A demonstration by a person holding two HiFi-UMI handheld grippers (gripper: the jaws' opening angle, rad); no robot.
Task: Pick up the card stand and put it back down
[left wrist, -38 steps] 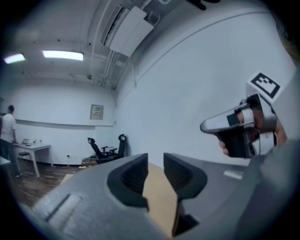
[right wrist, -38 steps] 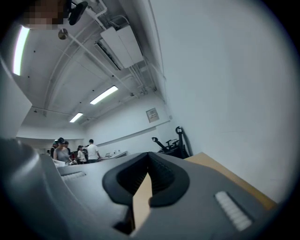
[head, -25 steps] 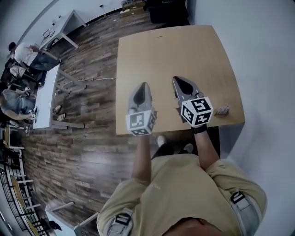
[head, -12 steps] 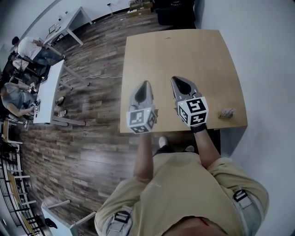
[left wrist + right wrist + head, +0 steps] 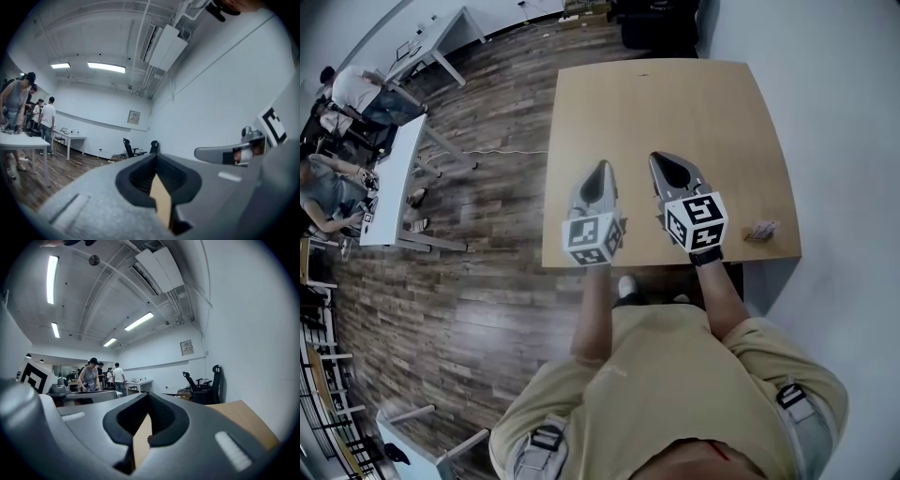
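Observation:
The card stand (image 5: 758, 230) is a small pinkish piece lying on the wooden table (image 5: 675, 103), near its front right corner. Both grippers hover side by side over the table's near edge, pointing away from me. My left gripper (image 5: 601, 166) is shut with nothing in it, its jaw tips meeting in the left gripper view (image 5: 157, 156). My right gripper (image 5: 657, 158) is also shut and empty (image 5: 149, 395). The stand lies to the right of the right gripper, apart from it, and appears in neither gripper view.
A white wall (image 5: 853, 141) runs close along the table's right side. Wood floor (image 5: 478, 281) lies to the left, with people at white tables (image 5: 389, 202). Black office chairs (image 5: 206, 383) stand beyond the table's far end.
The head view has shifted slightly. Both grippers stay shut and side by side over the near edge, and the card stand lies where it was.

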